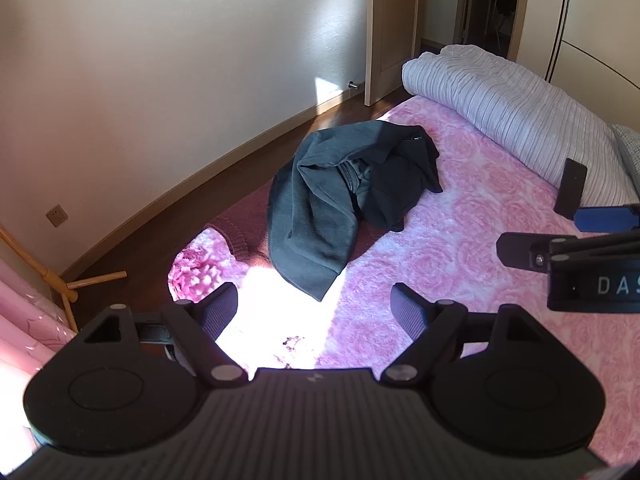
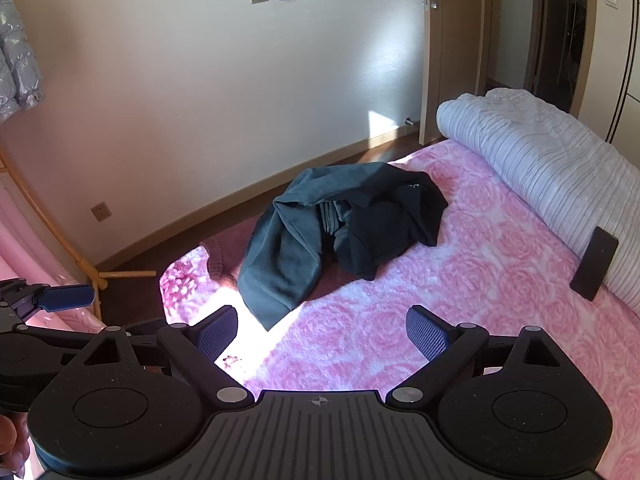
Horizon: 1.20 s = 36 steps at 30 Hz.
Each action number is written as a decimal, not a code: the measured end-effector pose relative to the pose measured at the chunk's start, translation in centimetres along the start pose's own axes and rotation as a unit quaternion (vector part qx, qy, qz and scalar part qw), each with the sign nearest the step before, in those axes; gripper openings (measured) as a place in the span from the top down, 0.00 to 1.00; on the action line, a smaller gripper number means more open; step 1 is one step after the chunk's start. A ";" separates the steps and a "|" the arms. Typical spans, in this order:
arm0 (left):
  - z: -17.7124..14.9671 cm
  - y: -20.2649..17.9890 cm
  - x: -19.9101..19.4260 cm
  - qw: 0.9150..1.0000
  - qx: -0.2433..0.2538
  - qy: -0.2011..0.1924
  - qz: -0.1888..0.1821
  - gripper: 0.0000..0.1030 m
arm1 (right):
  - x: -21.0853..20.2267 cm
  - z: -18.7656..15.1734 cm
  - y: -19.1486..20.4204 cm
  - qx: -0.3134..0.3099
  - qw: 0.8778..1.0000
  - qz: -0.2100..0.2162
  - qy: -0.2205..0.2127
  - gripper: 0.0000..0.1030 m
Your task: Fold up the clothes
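Observation:
A dark teal zip jacket (image 1: pixel 320 216) (image 2: pixel 288 248) lies crumpled on the pink rose-patterned bedspread (image 1: pixel 460 248) (image 2: pixel 460 288), near the bed's left edge. A maroon knit garment (image 1: pixel 240 236) (image 2: pixel 222 258) lies partly hidden under it. My left gripper (image 1: pixel 314 306) is open and holds nothing; it hovers over the bed just short of the jacket's near hem. My right gripper (image 2: pixel 322 330) is also open and holds nothing, a little further back. Each gripper shows at the edge of the other's view: the right gripper (image 1: pixel 580 240) and the left gripper (image 2: pixel 60 300).
A rolled striped quilt (image 1: pixel 500 100) (image 2: pixel 540 168) lies along the bed's right side, with a black rectangular object (image 1: pixel 572 188) (image 2: pixel 594 264) leaning on it. Wooden rack legs (image 1: pixel 80 284) and a pink curtain (image 1: pixel 24 320) stand at the left. A door (image 2: pixel 452 60) is open at the far wall.

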<state>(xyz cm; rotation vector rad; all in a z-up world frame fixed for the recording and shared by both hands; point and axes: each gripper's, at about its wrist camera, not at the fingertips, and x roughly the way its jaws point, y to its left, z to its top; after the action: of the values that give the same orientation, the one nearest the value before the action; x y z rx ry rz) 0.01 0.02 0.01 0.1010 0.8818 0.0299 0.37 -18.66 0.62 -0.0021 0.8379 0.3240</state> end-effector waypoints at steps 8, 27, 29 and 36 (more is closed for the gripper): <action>0.2 0.6 0.3 1.000 -0.009 0.011 -0.009 0.22 | 0.2 -0.3 -0.6 0.008 1.000 0.013 0.005 0.09; -0.6 -0.8 0.1 1.000 -0.013 0.012 -0.007 0.22 | -0.2 -0.7 -1.5 -0.001 1.000 0.008 0.016 0.09; -0.6 -0.9 0.2 1.000 -0.011 0.014 -0.007 0.22 | -0.2 -0.7 -1.6 0.001 1.000 0.008 0.018 0.09; -0.6 -1.1 0.3 1.000 -0.010 0.018 -0.007 0.22 | -0.1 -0.9 -1.9 0.008 1.000 0.008 0.020 0.09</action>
<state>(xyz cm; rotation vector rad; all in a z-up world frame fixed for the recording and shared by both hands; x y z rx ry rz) -0.27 -0.96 -0.74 0.0763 0.9175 0.0272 0.17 -20.59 -0.11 0.0134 0.8813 0.3338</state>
